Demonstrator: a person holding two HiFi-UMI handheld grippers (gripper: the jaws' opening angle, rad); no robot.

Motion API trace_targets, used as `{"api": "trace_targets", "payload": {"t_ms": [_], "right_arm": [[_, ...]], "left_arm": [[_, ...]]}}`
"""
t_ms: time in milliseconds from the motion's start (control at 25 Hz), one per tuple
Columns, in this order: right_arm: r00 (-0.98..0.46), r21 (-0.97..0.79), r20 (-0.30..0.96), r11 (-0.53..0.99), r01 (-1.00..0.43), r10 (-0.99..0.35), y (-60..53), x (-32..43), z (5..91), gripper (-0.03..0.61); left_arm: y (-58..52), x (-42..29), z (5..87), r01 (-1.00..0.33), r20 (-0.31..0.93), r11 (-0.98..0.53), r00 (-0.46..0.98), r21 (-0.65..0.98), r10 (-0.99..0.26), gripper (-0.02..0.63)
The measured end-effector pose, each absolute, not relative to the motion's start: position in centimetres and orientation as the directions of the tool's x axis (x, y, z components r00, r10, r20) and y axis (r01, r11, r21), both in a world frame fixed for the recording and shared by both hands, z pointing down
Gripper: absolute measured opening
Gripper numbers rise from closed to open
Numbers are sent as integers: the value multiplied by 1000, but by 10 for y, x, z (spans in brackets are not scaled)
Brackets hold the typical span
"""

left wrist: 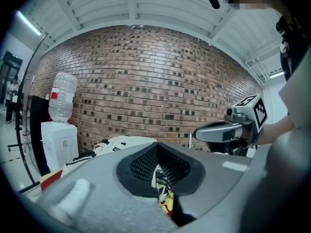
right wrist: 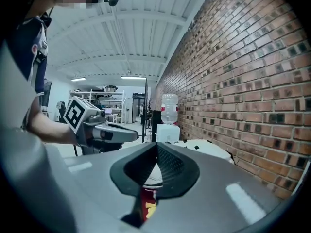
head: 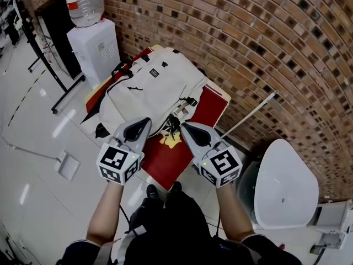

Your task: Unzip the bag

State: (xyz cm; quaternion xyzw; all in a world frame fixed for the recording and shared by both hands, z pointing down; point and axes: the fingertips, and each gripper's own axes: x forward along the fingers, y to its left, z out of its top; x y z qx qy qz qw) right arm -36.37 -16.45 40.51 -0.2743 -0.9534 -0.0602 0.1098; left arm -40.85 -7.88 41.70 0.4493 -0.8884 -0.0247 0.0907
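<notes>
A cream backpack (head: pixel 149 90) lies flat on a red table top (head: pixel 207 106) against the brick wall, with black buckles and straps (head: pixel 175 123) at its near end. My left gripper (head: pixel 145 122) hovers over that near edge, jaws shut and empty. Beside it on the right, my right gripper (head: pixel 185 127) is also shut with nothing held. In the left gripper view the left gripper (left wrist: pixel 156 148) points over the backpack (left wrist: pixel 121 142) and straps show below it. The right gripper (right wrist: pixel 156 145) points along the backpack (right wrist: pixel 206 148) in its own view.
A water dispenser (head: pixel 95 46) with a bottle (head: pixel 83 1) stands beyond the table on the left. A white rounded seat (head: pixel 284 184) sits at the right near the brick wall (head: pixel 248 32). Black stand legs (head: pixel 58 90) cross the floor. A yellow star mark (head: pixel 171 141) is on the red top.
</notes>
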Motion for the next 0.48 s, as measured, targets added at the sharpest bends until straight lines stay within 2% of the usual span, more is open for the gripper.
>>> {"api": "trace_targets", "payload": {"t_ms": [480], "right_arm": [[-715,43,194,722,691,672,-169,-466,408,1]], "left_arm": [[-82,-485,425,-682,212,728,-703,72,-679,0]]}}
